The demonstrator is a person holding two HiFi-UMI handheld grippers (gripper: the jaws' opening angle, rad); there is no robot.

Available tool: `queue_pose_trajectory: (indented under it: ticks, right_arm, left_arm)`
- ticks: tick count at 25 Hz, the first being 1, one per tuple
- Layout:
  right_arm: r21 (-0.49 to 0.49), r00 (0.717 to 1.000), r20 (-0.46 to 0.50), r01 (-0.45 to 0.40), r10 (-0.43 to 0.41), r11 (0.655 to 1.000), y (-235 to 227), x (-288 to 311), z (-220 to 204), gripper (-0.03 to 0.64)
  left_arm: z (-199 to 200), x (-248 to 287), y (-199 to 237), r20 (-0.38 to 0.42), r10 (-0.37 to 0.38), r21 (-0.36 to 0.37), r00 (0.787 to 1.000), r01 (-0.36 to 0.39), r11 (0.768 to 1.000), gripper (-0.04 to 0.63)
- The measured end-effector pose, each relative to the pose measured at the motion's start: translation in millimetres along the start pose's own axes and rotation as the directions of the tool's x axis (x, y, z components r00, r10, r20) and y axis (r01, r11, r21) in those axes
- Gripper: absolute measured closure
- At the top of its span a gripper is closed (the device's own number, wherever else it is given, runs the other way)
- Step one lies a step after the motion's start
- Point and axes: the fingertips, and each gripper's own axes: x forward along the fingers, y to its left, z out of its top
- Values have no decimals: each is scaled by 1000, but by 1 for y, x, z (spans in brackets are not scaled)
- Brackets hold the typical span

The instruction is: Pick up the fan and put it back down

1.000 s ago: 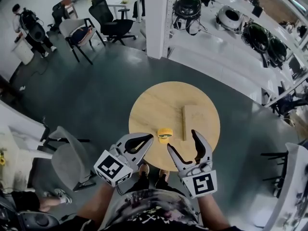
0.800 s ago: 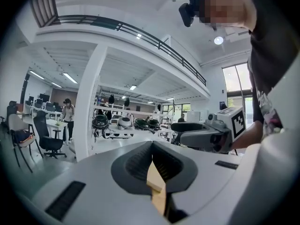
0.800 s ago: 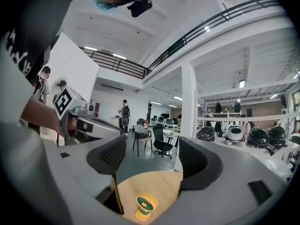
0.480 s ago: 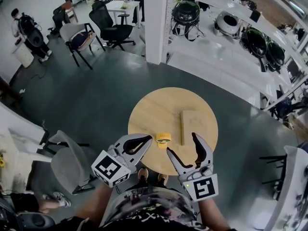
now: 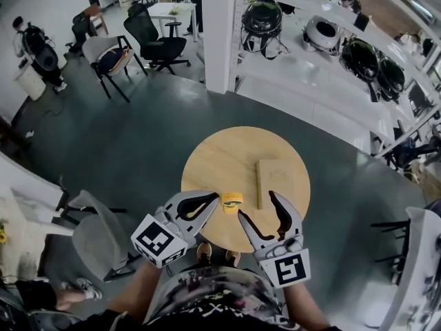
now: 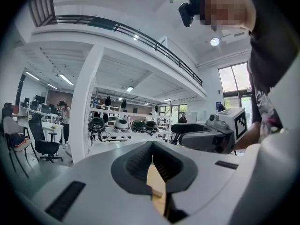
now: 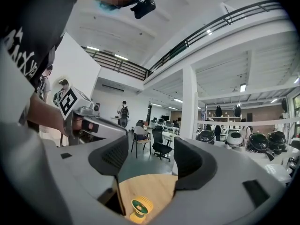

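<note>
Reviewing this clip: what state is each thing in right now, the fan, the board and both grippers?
fan: upright on the round table, untouched.
wooden board: flat on the table, beside the fan, apart from it.
left gripper: shut, empty.
right gripper: open, jaws have just been closing, nothing between them.

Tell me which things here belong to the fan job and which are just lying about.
Job:
- yellow fan on the round table
- right gripper, open, jaws just closing slightly, nothing between them
- left gripper, shut

Lying about:
- wooden board on the table, right of the fan
- grey chair by the table
</note>
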Motion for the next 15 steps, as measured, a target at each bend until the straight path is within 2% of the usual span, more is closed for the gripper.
queue_pose_trajectory:
  ticks: [9,12,14,15]
  right_arm:
    - [-31,1000,6,-2,2,1000,0,5,0,442]
    - [-38,1000,10,-2,3,999,-1,7,0,511]
    - [-37,1000,16,-5,6,999,-1,9,1,606]
    - [-41,1000,17,-11,12,999,0,10,2,615]
  left_arm:
    - [3,1,3,2,-4,5,1000,4,1000,577]
    - [4,3,4,1,-5,6,1000,5,1000,577]
    - [4,4,6,1,-5,4,1000,5,1000,577]
    - [4,4,7,2,-5,4,1000,5,1000,577]
